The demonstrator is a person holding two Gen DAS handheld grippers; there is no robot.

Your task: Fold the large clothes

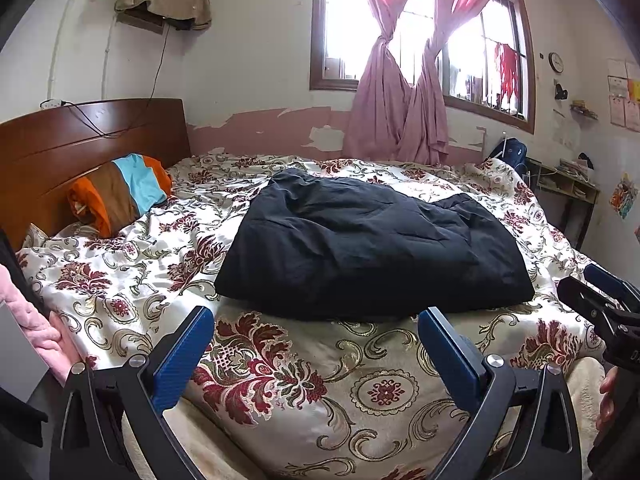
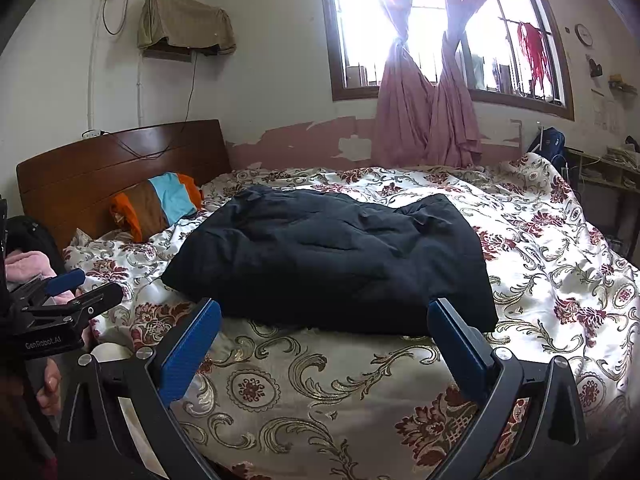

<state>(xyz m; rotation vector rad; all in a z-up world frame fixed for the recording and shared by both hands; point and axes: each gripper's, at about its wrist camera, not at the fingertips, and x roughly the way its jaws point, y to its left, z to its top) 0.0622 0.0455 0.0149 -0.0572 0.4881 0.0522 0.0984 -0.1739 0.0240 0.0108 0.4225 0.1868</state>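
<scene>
A large dark navy garment [image 1: 372,244] lies folded into a thick rectangle on the floral bedspread [image 1: 280,380]; it also shows in the right wrist view [image 2: 336,260]. My left gripper [image 1: 316,320] is open and empty, its blue fingers spread just short of the garment's near edge. My right gripper [image 2: 324,312] is open and empty too, its fingers straddling the near edge from the front without holding it. The right gripper shows at the right edge of the left wrist view [image 1: 600,292], and the left gripper shows at the left edge of the right wrist view [image 2: 68,292].
A striped orange, brown and blue pillow [image 1: 120,192] rests against the wooden headboard [image 1: 80,140]. Pink curtains [image 1: 400,100] hang at the window behind the bed. A desk with shelves [image 1: 568,184] stands at the far right. A pink sleeve [image 1: 32,320] is at the left.
</scene>
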